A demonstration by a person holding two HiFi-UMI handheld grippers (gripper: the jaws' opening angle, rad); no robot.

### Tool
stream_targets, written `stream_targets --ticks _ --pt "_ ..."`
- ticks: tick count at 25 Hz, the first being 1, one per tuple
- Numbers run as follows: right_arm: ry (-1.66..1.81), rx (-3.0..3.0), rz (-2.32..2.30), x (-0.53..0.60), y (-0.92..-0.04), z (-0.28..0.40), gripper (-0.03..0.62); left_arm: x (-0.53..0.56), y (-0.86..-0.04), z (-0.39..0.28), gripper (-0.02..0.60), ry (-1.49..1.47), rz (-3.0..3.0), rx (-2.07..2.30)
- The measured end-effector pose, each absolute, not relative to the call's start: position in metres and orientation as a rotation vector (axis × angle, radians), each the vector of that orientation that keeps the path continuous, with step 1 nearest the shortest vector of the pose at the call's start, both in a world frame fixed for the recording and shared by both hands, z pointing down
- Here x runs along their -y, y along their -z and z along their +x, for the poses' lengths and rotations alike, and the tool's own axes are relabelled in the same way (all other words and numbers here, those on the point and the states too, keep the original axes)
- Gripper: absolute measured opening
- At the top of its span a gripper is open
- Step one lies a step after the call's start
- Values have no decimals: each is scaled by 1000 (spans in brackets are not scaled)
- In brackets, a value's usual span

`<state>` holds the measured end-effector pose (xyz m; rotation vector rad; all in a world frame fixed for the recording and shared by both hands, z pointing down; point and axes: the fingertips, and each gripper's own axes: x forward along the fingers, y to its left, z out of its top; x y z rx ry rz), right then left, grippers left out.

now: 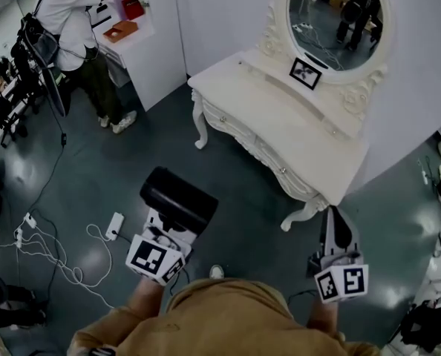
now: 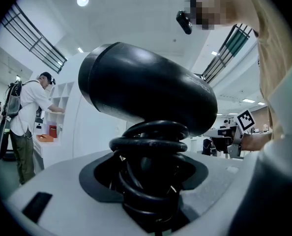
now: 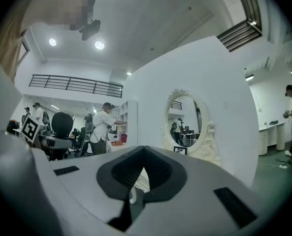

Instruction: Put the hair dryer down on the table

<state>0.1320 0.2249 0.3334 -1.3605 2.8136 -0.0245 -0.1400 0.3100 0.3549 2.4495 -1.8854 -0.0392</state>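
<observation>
Between left gripper [image 1: 168, 232] jaws sits the clamped hair dryer [image 1: 180, 199]; right gripper [image 1: 334, 225] closed.

The table [image 1: 280, 124] stands ahead and to the right against the wall [image 1: 220, 13], with the mirror [image 1: 335, 10] rising from its back edge and a marker card [image 1: 306, 73] propped at the mirror's foot. The hair dryer [image 1: 177, 199] is off the table, over the floor [image 1: 131, 162] before its front edge, between the jaws of the left gripper [image 1: 168, 232]. The right gripper [image 1: 336, 225] is just beside the table's nearest corner leg [image 1: 304, 215]. Cables [image 1: 50, 251] lie on the floor left of the hair dryer.
</observation>
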Motion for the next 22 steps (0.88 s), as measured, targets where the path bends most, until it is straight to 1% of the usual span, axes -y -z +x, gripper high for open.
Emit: stream_targets --ticks 6,11,16,22 --pt "53 -2806 -1412 -227 -344 122 3 -304 -358 -154 267 42 2469 1851" --pt "75 -2797 -1438 -198 -353 123 3 -275 -363 -157 267 48 2475 1844" --pt "85 -2815 -1419 -142 -362 123 3 -219 -367 -152 267 34 2477 1843" --pt "87 -2839 -1357 -42 -357 125 3 -133 -353 -142 267 44 2469 1874"
